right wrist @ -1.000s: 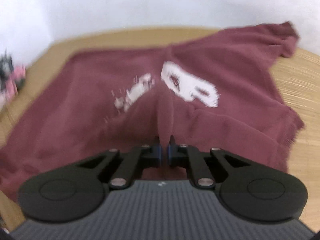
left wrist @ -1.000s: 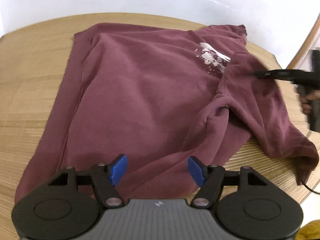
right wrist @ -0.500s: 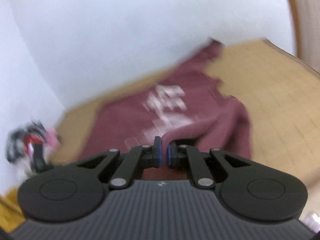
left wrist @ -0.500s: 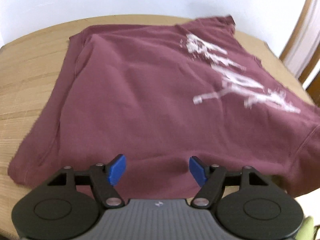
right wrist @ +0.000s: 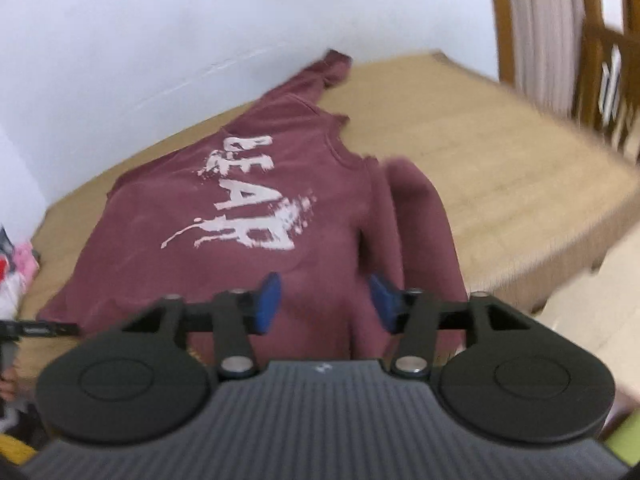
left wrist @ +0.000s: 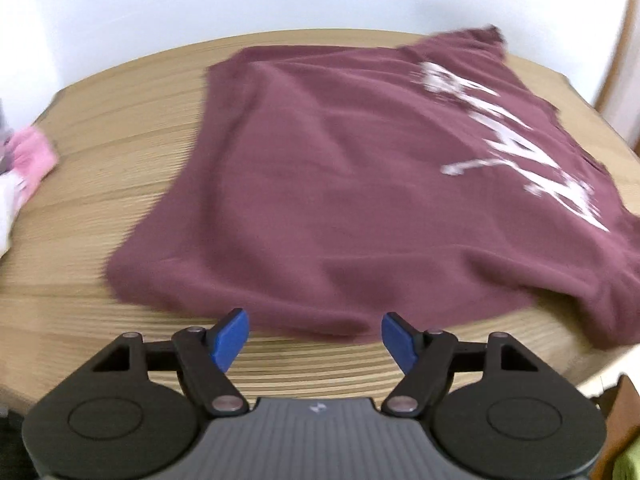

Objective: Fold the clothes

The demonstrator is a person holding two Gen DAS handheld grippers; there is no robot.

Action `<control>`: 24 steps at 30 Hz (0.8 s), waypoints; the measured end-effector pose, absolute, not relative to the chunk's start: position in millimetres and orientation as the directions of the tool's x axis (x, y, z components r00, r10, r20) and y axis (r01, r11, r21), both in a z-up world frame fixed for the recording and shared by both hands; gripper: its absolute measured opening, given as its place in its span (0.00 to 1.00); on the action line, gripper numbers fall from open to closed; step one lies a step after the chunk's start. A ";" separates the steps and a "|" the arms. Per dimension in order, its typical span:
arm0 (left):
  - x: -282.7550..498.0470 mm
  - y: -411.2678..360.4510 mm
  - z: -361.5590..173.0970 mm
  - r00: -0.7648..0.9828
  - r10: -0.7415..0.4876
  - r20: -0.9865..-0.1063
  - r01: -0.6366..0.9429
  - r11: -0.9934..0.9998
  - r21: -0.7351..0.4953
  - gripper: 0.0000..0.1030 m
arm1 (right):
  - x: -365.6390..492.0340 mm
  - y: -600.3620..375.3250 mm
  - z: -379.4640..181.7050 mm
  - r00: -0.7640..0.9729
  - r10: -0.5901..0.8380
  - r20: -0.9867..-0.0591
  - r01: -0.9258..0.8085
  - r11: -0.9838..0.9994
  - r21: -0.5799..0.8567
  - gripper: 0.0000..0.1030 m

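A maroon sweatshirt (left wrist: 340,184) with white lettering lies spread front-up on the wooden table (left wrist: 120,128). It also shows in the right wrist view (right wrist: 224,216), its near sleeve (right wrist: 416,232) lying along the body toward me. My left gripper (left wrist: 314,342) is open and empty, just short of the sweatshirt's near hem. My right gripper (right wrist: 324,302) is open and empty, hovering over the lower body and sleeve.
A pile of pink and white clothes (left wrist: 20,176) lies at the table's left edge, also in the right wrist view (right wrist: 18,272). A white wall stands behind the table. A wooden chair or frame (right wrist: 600,60) stands at the right.
My right gripper was shut on the sweatshirt's fabric, pulled it out flat, then opened and let go. The lettering is now uncovered. My left gripper stayed open and drew back off the hem.
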State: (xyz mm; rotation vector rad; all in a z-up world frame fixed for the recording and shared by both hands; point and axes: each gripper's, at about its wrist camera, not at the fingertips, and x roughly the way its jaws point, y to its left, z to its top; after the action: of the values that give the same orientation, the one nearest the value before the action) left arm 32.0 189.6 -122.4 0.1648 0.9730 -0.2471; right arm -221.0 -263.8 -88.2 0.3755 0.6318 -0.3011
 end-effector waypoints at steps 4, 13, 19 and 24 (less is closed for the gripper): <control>44.5 235.6 -121.4 0.550 -0.087 -0.831 0.205 0.978 0.033 0.74 | -199.6 -261.5 -96.8 0.746 -0.185 -0.640 0.415 0.881 0.229 0.60; 97.4 297.8 -119.9 0.557 -0.148 -0.818 0.185 0.981 -0.052 0.75 | -168.1 -302.0 -150.3 0.495 -0.346 -0.797 0.673 0.733 0.099 0.60; 134.4 290.2 -133.5 0.530 -0.184 -0.827 0.270 0.962 -0.041 0.75 | -187.7 -268.4 -200.5 0.302 -0.126 -0.945 0.704 0.698 0.132 0.59; 140.2 283.5 -142.3 0.496 -0.190 -0.847 0.353 0.935 -0.003 0.75 | -203.1 -219.0 -163.9 0.399 -0.147 -0.905 0.649 0.743 0.165 0.59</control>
State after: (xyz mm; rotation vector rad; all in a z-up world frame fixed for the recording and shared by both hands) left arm 140.2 283.5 -142.3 0.1799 1.0003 -0.3312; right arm -203.1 -219.0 -163.9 0.5523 1.0478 -0.5373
